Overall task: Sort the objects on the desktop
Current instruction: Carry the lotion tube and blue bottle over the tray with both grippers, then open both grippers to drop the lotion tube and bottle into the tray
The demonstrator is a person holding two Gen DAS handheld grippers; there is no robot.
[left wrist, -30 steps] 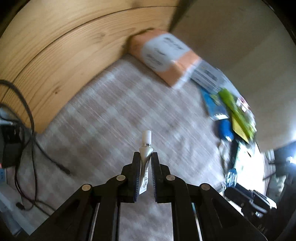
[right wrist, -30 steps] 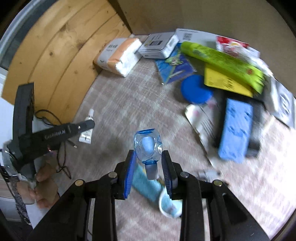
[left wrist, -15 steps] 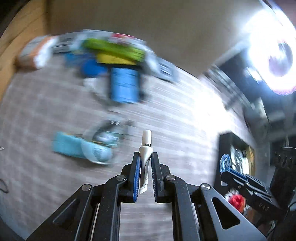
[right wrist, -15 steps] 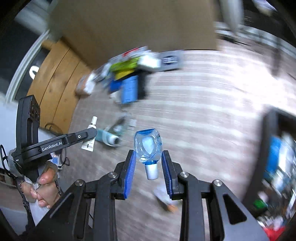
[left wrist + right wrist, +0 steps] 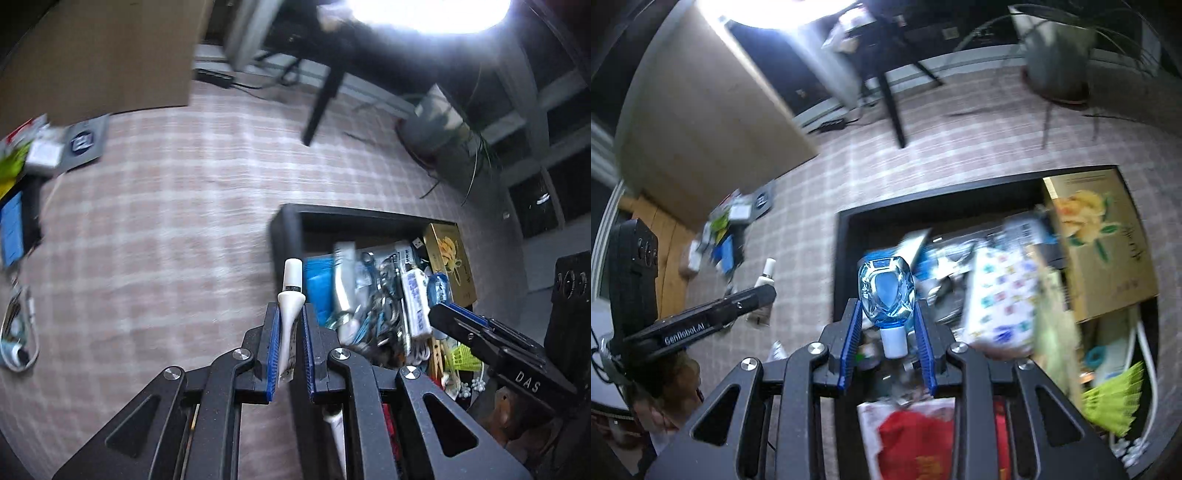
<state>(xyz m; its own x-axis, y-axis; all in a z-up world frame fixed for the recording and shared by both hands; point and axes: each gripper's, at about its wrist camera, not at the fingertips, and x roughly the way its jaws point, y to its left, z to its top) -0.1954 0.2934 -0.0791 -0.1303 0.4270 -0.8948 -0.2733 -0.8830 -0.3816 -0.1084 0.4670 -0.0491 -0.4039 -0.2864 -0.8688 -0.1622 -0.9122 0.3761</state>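
Left wrist view: the left tool [image 5: 289, 332] is clamped on a white tube [image 5: 290, 295], whose capped nozzle sticks out past the blue pads [image 5: 273, 347]. Just ahead and to the right of this tool lies the black storage box [image 5: 284, 236], crammed with mixed small items; the tube's tip hangs over the box's near-left wall. Further right, the right tool [image 5: 458, 317] reaches in over the box contents. Far to the left, loose desktop objects [image 5: 22, 177] lie on the checked carpet [image 5: 166, 221], well apart from the tool.

Right wrist view: the right tool [image 5: 886, 325] is closed on a clear blue bottle [image 5: 885, 291], cap pointing back toward the camera. It hangs over the storage box [image 5: 846, 221], with a yellow flower-print carton [image 5: 1097, 243] to the right inside the box and a red-and-white packet [image 5: 908, 435] below. To the left, the left tool [image 5: 757, 295] holds the white tube [image 5: 766, 273] over the carpet [image 5: 798, 229], beside the box's left wall.
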